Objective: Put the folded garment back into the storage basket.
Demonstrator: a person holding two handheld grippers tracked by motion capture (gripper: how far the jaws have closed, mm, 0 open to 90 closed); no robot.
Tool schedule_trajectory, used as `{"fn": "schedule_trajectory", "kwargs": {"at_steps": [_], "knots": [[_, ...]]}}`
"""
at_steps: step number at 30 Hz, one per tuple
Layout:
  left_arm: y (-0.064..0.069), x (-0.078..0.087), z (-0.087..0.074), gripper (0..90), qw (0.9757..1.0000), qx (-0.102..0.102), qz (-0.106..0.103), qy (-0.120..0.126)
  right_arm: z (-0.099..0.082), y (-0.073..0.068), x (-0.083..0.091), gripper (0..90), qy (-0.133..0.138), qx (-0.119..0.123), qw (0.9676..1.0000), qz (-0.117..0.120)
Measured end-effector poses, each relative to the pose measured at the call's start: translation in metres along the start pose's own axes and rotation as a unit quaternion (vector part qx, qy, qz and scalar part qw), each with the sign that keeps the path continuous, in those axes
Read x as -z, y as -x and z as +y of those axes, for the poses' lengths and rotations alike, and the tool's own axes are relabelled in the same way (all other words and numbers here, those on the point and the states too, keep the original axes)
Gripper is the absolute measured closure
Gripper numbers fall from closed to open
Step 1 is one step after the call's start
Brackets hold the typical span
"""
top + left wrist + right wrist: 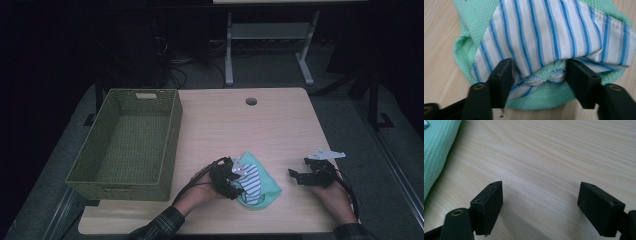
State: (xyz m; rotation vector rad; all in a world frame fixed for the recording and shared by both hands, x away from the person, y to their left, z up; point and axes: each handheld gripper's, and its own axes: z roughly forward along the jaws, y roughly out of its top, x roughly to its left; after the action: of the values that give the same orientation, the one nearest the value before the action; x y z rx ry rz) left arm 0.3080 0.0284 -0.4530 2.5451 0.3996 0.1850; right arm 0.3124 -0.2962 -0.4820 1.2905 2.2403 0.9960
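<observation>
In the high view the left claw (235, 181) sits low and a little left of centre, on the near part of the wooden desk (280, 125), right at the left edge of a small heap of cloth. The heap is a mint-green knitted cloth (265, 187) with a white cloth with blue stripes (251, 182) lying on top of it. In the left gripper view the left claw (539, 72) has its two black jaws set either side of a bunched fold where the striped cloth (554, 35) meets the green cloth (541, 97); the fold fills the gap and both jaws touch it, so the claw is pinching the cloth, jaws part-way together.

The right claw (297, 176) is at the lower right of the high view, well apart from the heap, held by a hand resting on the desk. In the right gripper view the right claw (540, 202) is spread wide over bare wood (549, 157), with an edge of the green cloth (436, 150) at the upper left of that frame.

A green woven basket (172, 130) stands on the left side of the desk in the high view, apart from the heap.
</observation>
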Motion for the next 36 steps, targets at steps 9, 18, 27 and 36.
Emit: {"fn": "schedule_trajectory", "kwargs": {"at_steps": [9, 18, 27, 36], "knots": [[-0.005, 0.004, -0.002, 64.4, 0.9999, 0.012, 0.0, 0.005, 0.0, 0.0, 0.0, 20.3, 0.0, -0.002, 1.0, -0.002], [-0.015, 0.005, -0.005, 73.5, 0.9986, 0.036, -0.033, 0.017, 0.0, 0.0, 0.0, 20.4, 0.0, -0.003, 1.0, -0.003], [-0.018, 0.006, -0.006, 75.6, 0.9964, 0.058, -0.053, 0.032, 0.0, 0.0, 0.0, 20.4, 0.001, -0.003, 1.0, -0.004], [-0.024, 0.018, -0.006, 76.5, 0.9932, 0.073, -0.071, 0.057, 0.0, 0.0, 0.0, 20.4, 0.001, -0.003, 1.0, -0.004]]}}
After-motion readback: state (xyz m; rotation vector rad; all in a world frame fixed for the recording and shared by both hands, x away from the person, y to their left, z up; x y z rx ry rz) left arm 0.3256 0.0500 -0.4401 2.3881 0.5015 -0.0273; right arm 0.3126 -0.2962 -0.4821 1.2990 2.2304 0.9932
